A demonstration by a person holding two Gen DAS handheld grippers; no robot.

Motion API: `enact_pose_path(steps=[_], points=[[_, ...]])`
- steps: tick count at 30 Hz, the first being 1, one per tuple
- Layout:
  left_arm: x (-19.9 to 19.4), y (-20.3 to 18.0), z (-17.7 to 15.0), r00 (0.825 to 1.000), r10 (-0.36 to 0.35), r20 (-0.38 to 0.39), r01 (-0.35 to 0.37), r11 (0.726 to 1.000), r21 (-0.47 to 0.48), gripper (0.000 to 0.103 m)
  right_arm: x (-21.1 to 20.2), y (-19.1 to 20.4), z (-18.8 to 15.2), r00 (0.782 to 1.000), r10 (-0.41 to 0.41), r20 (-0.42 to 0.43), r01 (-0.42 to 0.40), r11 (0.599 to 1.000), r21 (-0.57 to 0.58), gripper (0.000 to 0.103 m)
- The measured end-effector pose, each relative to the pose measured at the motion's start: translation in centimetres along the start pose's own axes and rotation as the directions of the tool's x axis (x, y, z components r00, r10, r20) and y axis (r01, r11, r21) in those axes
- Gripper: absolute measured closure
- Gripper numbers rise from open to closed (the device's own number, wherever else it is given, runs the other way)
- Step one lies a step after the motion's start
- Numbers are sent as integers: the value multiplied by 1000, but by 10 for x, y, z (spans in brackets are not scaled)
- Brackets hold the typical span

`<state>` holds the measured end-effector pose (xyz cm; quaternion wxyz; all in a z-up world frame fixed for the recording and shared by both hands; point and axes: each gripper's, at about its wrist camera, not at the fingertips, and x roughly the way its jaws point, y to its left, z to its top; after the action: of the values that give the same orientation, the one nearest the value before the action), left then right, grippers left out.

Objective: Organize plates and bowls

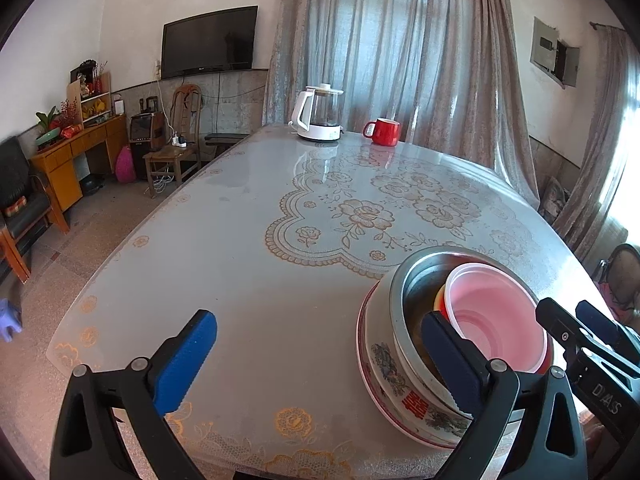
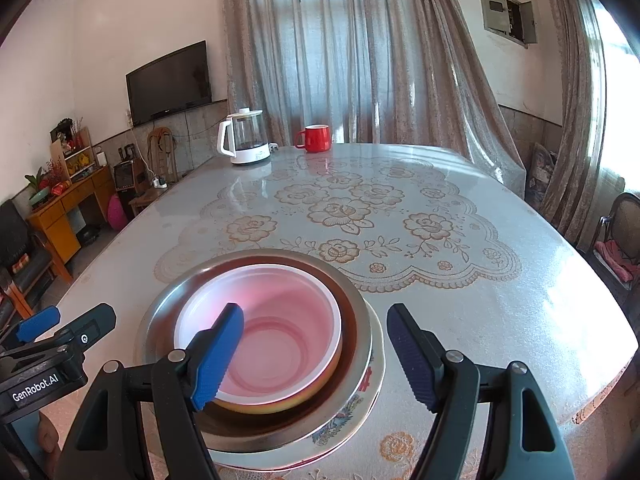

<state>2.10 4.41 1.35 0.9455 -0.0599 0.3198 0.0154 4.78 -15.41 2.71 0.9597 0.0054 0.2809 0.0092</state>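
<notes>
A stack of dishes stands near the table's front edge: a patterned ceramic bowl (image 1: 392, 376) at the bottom, a steel bowl (image 1: 404, 300) in it, a yellow-rimmed bowl (image 2: 312, 390) and a pink plastic bowl (image 1: 496, 320) on top. The pink bowl also shows in the right wrist view (image 2: 280, 320). My left gripper (image 1: 320, 360) is open, to the left of the stack, its right finger in front of the stack's rim. My right gripper (image 2: 316, 356) is open above the stack, its left finger over the pink bowl, holding nothing. It also shows at the left wrist view's right edge (image 1: 580, 320).
A white electric kettle (image 1: 320, 114) and a red mug (image 1: 383, 132) stand at the table's far edge. The table (image 1: 240, 264) has a glossy lace-patterned cover. Chairs, a wooden desk and a television are off to the left; a chair (image 2: 618, 236) stands at the right.
</notes>
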Motion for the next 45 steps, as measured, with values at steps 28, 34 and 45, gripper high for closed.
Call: enact_pose_path(steps=[28,34,45], points=[[0,-12,-3,1000,16,7,-16,999,47,0,4,-2,-1,1000,17,-12,-17,1000,10,28],[0,-12,-3,1000,16,6,-16,999,43,0,4,-2,0,1000,18,-11,-18,1000,7,28],[-1,-14,-2,1000,15,11,-16,999,49,0,3,-1,2,1000,16,-8,-16,1000,5,28]])
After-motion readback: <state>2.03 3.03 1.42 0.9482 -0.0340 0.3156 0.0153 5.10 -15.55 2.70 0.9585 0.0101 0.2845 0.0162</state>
